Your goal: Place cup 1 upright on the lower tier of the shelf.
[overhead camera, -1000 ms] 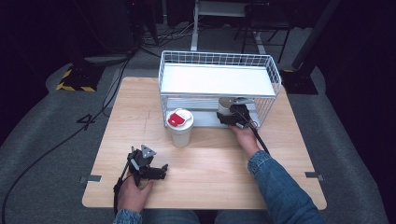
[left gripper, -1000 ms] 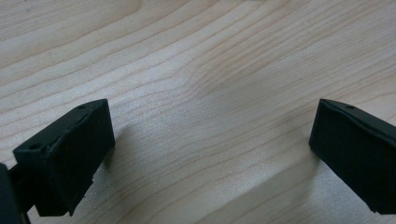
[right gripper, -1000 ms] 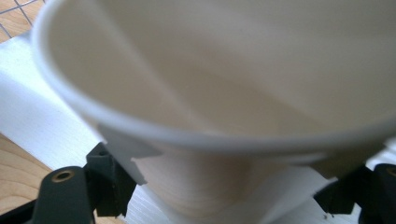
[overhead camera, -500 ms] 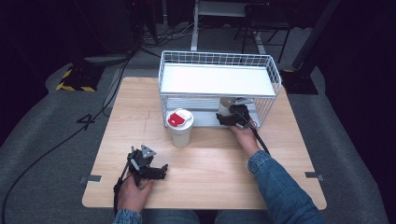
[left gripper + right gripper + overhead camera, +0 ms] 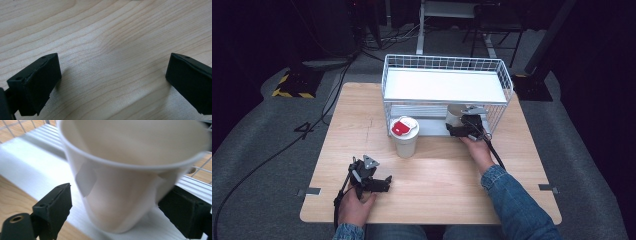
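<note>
Cup (image 5: 130, 182) between right gripper (image 5: 120, 210)'s just-opened jaws, seemingly untouched, on rack (image 5: 37, 165) shelf; left gripper (image 5: 112, 82) jaws wide, empty.

Wooden table (image 5: 437, 175) with a wire rack and a cup

The white wire rack (image 5: 444, 85) stands at the far edge; a lidded paper cup (image 5: 405, 136) stands just before it; an open cup (image 5: 130, 177) rests on the rack's lower shelf.
</note>
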Demonstrator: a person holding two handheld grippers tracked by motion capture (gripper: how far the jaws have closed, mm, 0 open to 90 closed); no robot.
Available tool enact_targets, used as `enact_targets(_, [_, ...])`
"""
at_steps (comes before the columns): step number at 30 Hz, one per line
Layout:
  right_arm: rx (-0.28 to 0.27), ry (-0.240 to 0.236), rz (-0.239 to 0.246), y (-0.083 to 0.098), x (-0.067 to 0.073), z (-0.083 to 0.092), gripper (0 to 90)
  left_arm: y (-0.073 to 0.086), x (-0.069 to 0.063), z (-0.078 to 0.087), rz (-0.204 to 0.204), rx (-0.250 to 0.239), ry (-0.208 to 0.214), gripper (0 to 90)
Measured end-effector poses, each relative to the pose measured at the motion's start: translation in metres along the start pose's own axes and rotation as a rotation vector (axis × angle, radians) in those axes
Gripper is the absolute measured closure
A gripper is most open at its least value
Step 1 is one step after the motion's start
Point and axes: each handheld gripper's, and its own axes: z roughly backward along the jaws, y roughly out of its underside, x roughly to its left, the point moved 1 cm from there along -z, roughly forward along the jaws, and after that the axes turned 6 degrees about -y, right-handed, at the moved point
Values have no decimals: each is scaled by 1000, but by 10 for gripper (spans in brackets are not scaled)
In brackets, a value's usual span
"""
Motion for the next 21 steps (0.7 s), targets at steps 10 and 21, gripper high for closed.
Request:
enact_targets(10, [-48, -35, 18, -1, 4, 41, 127, 0, 0, 0, 6, 1, 2, 5])
enact_targets(21, [-97, -82, 70, 6, 10, 106, 150, -1, -1, -1, 6, 2, -2, 4])
